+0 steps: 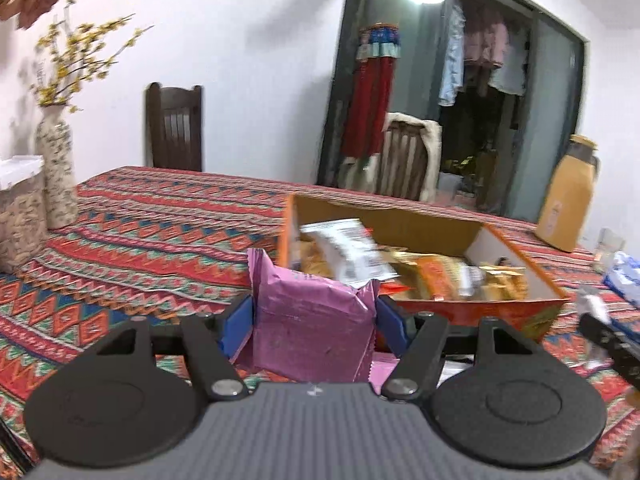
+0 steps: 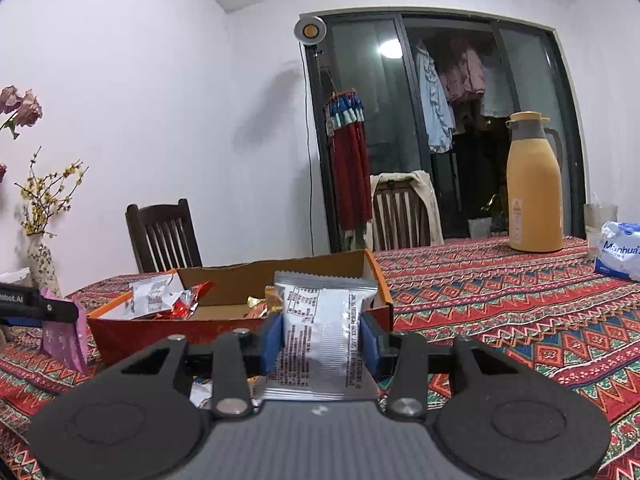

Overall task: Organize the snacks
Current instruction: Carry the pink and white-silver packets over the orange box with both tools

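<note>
My left gripper (image 1: 314, 322) is shut on a pink snack packet (image 1: 308, 316), held upright above the patterned tablecloth just short of the orange cardboard box (image 1: 472, 312). The box holds several snack packets, orange, gold and silver. My right gripper (image 2: 322, 338) is shut on a silver snack packet (image 2: 324, 336) with black print, held upright in front of the same orange box (image 2: 160, 330). In the right wrist view the left gripper (image 2: 60, 310) shows at the left edge with the pink packet (image 2: 66, 340) hanging from it. The right gripper's tip (image 1: 608, 338) appears at the right edge of the left wrist view.
A yellow thermos jug (image 2: 534, 188) stands at the table's far right, with a glass (image 2: 600, 220) and a white tissue pack (image 2: 618, 250) beside it. A flower vase (image 1: 56, 172) and a woven basket (image 1: 20, 216) stand at the left. Wooden chairs (image 2: 164, 236) line the far side.
</note>
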A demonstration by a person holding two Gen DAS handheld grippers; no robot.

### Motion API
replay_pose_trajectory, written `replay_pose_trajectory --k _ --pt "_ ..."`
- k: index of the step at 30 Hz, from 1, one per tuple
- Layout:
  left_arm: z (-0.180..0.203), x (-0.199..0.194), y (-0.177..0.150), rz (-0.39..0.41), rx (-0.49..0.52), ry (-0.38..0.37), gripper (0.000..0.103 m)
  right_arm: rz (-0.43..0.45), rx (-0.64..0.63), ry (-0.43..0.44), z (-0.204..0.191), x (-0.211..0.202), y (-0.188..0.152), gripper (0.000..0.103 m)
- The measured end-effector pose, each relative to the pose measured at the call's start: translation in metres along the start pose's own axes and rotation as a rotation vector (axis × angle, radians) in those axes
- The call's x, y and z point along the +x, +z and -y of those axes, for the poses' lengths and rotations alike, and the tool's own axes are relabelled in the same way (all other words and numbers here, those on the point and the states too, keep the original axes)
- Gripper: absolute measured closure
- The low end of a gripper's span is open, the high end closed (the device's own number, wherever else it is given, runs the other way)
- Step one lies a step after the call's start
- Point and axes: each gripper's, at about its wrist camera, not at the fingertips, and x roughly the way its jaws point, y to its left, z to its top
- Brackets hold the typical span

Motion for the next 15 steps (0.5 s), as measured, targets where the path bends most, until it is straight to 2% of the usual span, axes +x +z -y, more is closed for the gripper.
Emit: replay_pose_trajectory --k 6,11,15 --pt "0.033 -0.002 0.021 0.02 0.032 -0.065 0.035 0.007 -0.01 -0.031 -0.005 0.001 0.009 0.063" --pt "0.058 0.009 0.053 0.051 0.035 -0.094 0.035 0.067 -0.001 -0.024 -0.007 0.004 0.042 0.063" --pt "0.073 0.025 0.076 0.062 0.021 -0.084 0.035 0.089 0.0 -0.001 -0.008 0.026 0.071 0.063"
